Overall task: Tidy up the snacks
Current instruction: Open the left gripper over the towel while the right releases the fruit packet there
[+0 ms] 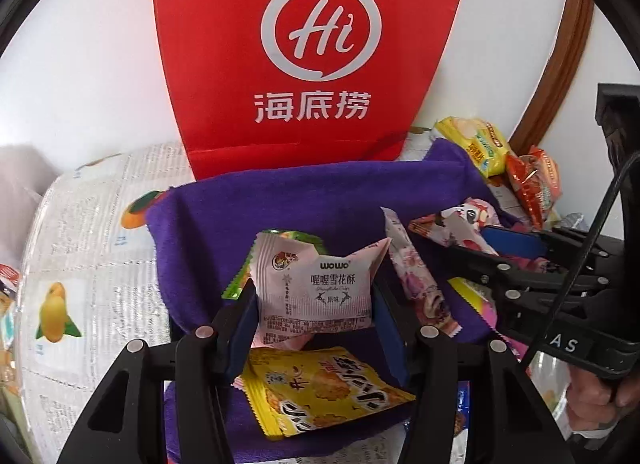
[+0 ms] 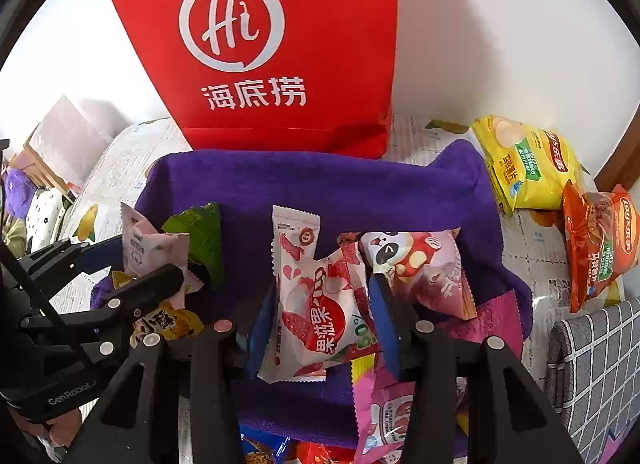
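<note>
My left gripper is shut on a pale pink "wowo" snack packet, held upright over a purple cloth-lined bin. Below it lies a yellow snack packet. In the right wrist view, my right gripper is open inside the same bin. A red-and-white strawberry packet rests loose between its blue pads. A panda-print packet lies just right of it. The left gripper shows at the left with its pink packet.
A red paper bag stands against the white wall behind the bin. A yellow chips bag and an orange one lie right of the bin. A grey checked box is at the near right. The table has a fruit-print cover.
</note>
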`<state>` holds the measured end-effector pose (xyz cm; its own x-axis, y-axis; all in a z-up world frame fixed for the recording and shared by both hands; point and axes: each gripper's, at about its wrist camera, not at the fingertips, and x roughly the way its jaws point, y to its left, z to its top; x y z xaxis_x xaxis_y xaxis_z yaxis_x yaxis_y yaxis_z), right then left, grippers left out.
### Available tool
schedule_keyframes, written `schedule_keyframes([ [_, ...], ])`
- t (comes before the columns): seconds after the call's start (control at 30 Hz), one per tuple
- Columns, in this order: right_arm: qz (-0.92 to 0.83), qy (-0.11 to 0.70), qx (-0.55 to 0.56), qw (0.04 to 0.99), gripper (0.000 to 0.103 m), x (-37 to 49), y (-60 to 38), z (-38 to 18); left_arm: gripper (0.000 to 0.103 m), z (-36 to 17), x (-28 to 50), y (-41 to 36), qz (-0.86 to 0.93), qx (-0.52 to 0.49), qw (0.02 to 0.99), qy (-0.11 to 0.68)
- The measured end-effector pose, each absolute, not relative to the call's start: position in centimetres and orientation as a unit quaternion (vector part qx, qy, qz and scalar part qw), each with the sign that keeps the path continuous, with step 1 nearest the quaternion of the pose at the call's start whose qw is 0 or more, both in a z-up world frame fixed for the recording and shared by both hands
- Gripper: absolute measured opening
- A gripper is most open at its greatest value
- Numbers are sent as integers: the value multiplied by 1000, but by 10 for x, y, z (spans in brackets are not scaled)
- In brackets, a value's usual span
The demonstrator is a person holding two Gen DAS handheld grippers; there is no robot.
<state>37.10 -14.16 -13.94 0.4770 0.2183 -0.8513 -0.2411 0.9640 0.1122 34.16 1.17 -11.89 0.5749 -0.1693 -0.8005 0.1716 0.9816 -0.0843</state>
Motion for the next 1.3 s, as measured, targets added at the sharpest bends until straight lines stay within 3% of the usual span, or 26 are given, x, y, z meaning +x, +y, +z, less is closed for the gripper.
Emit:
schedule_keyframes([
  [0.27,138,489,-9,861,59,369,-144,-133,59,-125,346,17,-97,-11,879,467],
  [0.8,144,467,15,872,63,363,-155,-114,75,-118,346,23,-116,-40,875,468],
  [1.13,122,427,17,896,63,342,-164,-89,75,-105,338,24,-59,3,888,456],
  [1.3,94,414,12,905,65,310,-181,-84,75,-92,319,30,-59,-29,895,441],
])
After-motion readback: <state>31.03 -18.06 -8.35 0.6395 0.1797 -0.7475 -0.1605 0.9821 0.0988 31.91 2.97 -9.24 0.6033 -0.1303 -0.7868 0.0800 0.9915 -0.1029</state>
